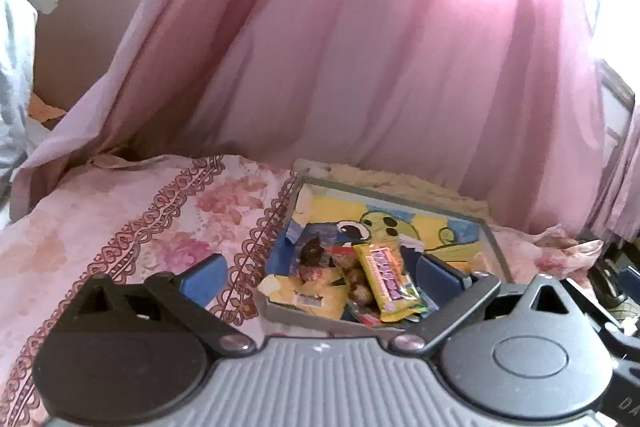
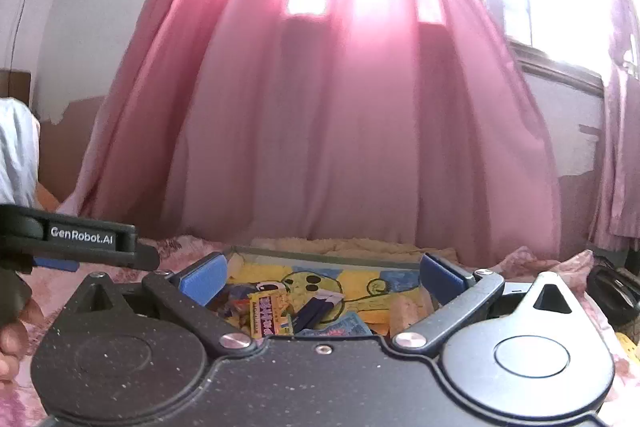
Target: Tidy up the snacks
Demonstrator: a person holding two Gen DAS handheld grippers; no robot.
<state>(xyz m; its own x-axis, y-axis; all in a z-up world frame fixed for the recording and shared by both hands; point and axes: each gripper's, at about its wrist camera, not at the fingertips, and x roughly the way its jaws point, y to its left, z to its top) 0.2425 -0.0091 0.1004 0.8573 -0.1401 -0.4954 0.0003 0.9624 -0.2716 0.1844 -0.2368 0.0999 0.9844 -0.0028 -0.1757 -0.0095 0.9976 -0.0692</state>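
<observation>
While both our left gripper (image 1: 320, 277) and right gripper (image 2: 323, 277) hang with jaws spread and empty, the snacks (image 1: 360, 283) lie piled in the cartoon-printed tray (image 1: 494, 239) on the floral bedspread (image 1: 120, 227).

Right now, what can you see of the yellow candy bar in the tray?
The yellow candy bar is a long glossy wrapper with a purple lettered panel, too blurred to read. It lies flat on top of the snack pile in the picture-bottomed tray, near its front edge, resting on other packets. Neither tool touches it.
</observation>
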